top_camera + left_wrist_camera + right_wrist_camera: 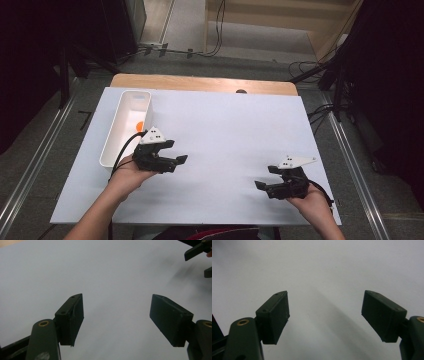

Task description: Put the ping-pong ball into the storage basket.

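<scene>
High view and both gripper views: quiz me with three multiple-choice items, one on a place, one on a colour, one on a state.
1. Where does the bin stand on the sheet?
A. at its left edge
B. in its middle
C. at its right edge

2. What colour is the thing inside the bin?
A. green
B. orange
C. blue

3. How does the left gripper stand?
A. shut on a block
B. shut, empty
C. open, empty

Answers:
1 A, the high view shows the bin along the sheet's left edge.
2 B, an orange patch shows against the bin's wall.
3 C, its jaws stand wide apart over bare sheet.
</scene>
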A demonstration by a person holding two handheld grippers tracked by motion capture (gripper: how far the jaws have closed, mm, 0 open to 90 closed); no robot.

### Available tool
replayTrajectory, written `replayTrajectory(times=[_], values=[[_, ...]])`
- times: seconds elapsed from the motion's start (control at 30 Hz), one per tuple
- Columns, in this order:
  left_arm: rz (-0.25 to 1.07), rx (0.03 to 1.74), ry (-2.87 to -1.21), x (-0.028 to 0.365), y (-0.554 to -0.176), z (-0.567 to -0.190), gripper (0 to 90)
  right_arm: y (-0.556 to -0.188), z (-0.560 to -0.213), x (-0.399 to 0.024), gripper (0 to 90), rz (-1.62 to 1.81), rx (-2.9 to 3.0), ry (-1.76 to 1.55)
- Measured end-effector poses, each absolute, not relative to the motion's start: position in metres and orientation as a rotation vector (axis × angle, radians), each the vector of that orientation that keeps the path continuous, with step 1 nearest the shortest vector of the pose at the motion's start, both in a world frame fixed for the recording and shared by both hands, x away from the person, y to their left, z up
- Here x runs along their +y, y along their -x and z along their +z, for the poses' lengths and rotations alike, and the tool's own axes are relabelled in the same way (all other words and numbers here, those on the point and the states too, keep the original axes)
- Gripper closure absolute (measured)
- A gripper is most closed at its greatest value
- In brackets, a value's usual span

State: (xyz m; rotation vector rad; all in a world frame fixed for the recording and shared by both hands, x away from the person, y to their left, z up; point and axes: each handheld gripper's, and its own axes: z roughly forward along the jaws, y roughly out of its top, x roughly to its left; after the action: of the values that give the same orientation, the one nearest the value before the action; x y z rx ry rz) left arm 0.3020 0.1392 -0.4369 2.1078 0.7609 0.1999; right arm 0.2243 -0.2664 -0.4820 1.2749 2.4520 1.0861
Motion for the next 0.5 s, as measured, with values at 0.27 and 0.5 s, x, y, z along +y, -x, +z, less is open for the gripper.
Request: replayTrajectory(times=[0.27, 0.5], values=[[0.204, 0.725, -2.124, 0.138, -0.294, -0.442, 26.8, -0.224, -0.482, -0.267, 20.7, 1.086, 2.452, -1.276], [0.187, 0.701, -2.132, 0.139, -0.287, -0.443, 26.8, -0.224, -0.482, -0.267, 20.7, 1.089, 2.447, -1.272]])
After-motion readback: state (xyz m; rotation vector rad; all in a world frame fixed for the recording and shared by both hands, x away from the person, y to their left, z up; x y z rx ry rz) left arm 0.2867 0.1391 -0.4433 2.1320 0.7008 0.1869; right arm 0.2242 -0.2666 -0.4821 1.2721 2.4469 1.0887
